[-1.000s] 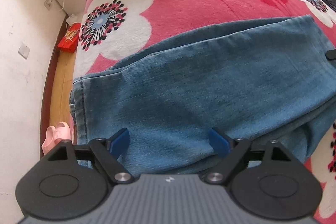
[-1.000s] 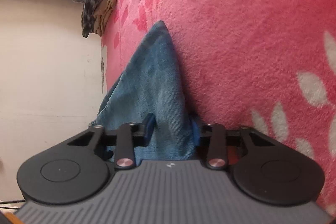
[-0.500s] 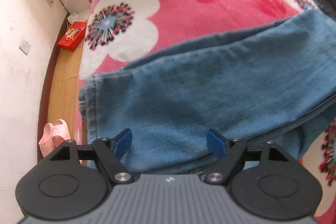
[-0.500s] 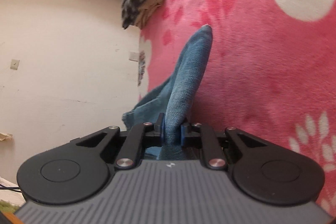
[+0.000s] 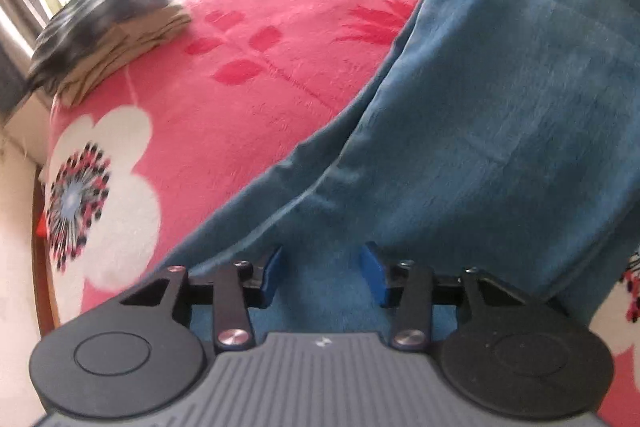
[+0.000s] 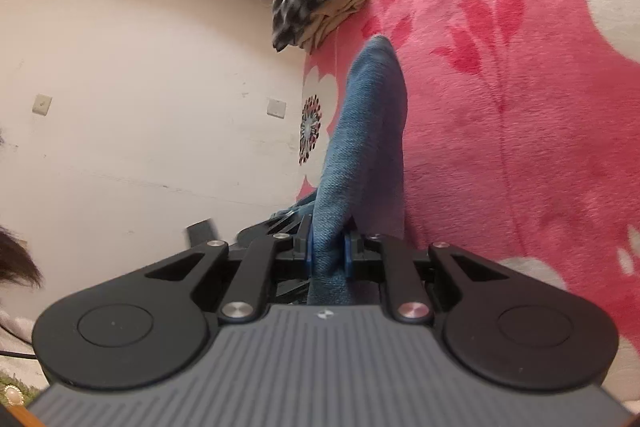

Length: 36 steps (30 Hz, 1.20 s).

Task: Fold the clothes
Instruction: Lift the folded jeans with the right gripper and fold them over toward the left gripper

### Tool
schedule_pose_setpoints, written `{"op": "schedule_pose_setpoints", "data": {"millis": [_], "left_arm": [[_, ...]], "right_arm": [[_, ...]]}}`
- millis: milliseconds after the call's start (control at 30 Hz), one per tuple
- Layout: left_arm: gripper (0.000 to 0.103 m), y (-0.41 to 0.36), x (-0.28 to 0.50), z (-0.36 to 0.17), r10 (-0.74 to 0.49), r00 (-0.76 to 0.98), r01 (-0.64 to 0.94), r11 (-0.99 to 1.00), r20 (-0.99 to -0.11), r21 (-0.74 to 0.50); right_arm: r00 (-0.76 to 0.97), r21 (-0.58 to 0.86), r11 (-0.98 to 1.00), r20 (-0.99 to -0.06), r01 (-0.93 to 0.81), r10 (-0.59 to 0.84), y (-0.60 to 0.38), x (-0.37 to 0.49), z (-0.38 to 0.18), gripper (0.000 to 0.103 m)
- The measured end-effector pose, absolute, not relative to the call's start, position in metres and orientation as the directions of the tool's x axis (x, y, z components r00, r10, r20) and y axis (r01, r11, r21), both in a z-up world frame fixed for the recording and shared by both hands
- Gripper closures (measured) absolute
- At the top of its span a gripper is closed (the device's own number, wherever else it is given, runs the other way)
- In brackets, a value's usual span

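The step in hand looks like the first big fold of the blue denim jeans (image 5: pixel 500 115), which lie across the pink fleece blanket with white flowers (image 5: pixel 248 75) covering the bed. In the right wrist view the right gripper (image 6: pixel 328 251) is clenched on a bunched edge of the denim, and the cloth rises from its blue pads toward 12 o'clock as a narrow raised ridge. In the left wrist view that lifted end stands up as a broad panel from 12 to 3 o'clock, while the lower layer runs flat toward 8 o'clock.

The left gripper (image 5: pixel 322 273) sits low over the denim at 6 o'clock of its own view. Its jaws have just been closing, with cloth lying between them, yet the blue pads (image 5: pixel 271 275) stand apart from the fabric and do not seem to pinch it, so I read them as released for now.

The next move, as I judge it, calls for the left jaws to finish biting that near edge, then both hands carrying the raised end over evenly so the layers land square.

No container shows in either view. A folded pile of checked and beige clothes (image 5: pixel 108 27) rests on the blanket at 10 o'clock, well apart from the jeans
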<state>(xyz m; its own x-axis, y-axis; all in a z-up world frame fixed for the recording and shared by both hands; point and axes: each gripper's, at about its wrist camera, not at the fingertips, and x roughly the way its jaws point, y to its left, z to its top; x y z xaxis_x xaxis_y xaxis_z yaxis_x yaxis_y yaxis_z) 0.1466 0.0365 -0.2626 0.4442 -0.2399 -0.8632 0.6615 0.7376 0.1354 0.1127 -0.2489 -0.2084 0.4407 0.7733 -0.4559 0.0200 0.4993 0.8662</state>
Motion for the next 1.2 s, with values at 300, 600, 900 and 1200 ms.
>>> {"op": "schedule_pose_setpoints", "data": {"millis": [300, 600, 900, 1200], "left_arm": [[0.057, 0.036, 0.155, -0.244, -0.324, 0.443, 0.671, 0.738, -0.836, 0.07], [0.058, 0.028, 0.127, -0.251, -0.317, 0.471, 0.718, 0.68, -0.823, 0.15], [0.055, 0.034, 0.08, -0.265, -0.307, 0.435, 0.731, 0.669, -0.847, 0.133], [0.054, 0.148, 0.072, -0.219, -0.235, 0.497, 0.401, 0.916, -0.836, -0.019]], "right_arm": [[0.428, 0.873, 0.487, -0.449, 0.024, 0.784, -0.237, 0.112, -0.199, 0.091], [0.401, 0.868, 0.496, -0.456, 0.006, 0.794, -0.212, 0.124, -0.192, 0.091], [0.388, 0.892, 0.451, -0.42, 0.012, 0.82, -0.188, 0.13, -0.195, 0.091], [0.307, 0.91, 0.41, -0.372, -0.066, 0.876, -0.118, 0.147, -0.188, 0.091]]}}
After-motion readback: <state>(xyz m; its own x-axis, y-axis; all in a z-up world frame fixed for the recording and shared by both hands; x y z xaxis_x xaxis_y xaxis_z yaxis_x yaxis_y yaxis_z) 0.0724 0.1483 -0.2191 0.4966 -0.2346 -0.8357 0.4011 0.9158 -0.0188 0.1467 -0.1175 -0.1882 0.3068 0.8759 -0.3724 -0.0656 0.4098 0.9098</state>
